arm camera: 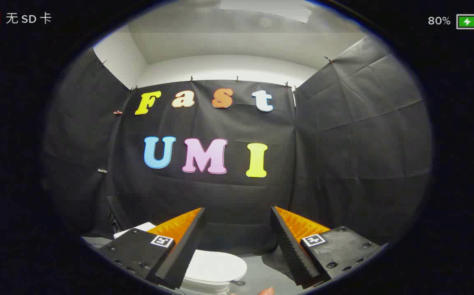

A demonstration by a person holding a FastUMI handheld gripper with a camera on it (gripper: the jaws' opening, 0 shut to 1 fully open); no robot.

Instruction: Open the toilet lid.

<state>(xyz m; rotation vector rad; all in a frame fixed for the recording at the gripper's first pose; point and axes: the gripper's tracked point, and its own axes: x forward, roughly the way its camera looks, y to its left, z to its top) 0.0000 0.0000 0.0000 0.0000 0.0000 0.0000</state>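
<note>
gripper view:
hand-held gripper [237, 213]: fingers spread wide apart, gripping nothing; aimed at the black cloth wall, tips raised well above the toilet.
left finger [179, 246]: reaches up toward 1 o'clock; square black-and-white marker on its block.
right finger [298, 250]: reaches up toward 11 o'clock; same kind of marker on its block.
toilet lid [216, 266]: white, rounded, lying flat and closed; low in the gap between the fingers, at about 7 o'clock from the midpoint of the tips, partly hidden behind the left finger; touched by neither finger.
white block [136, 228]: just past the left finger's block, at 10 o'clock from the lid; could be the cistern, cannot tell.
floor [261, 270]: grey, at 3 o'clock from the lid, between the lid and the right finger.
black cloth wall [237, 192]: hangs straight ahead beyond the fingers, wraps round at 9 and 3 o'clock; clipped along its top edge.
white wall [220, 67]: above the cloth at 12 o'clock.
fingertip [266, 291]: small part of a person's hand, at 5 o'clock from the lid, below the gap.
</note>
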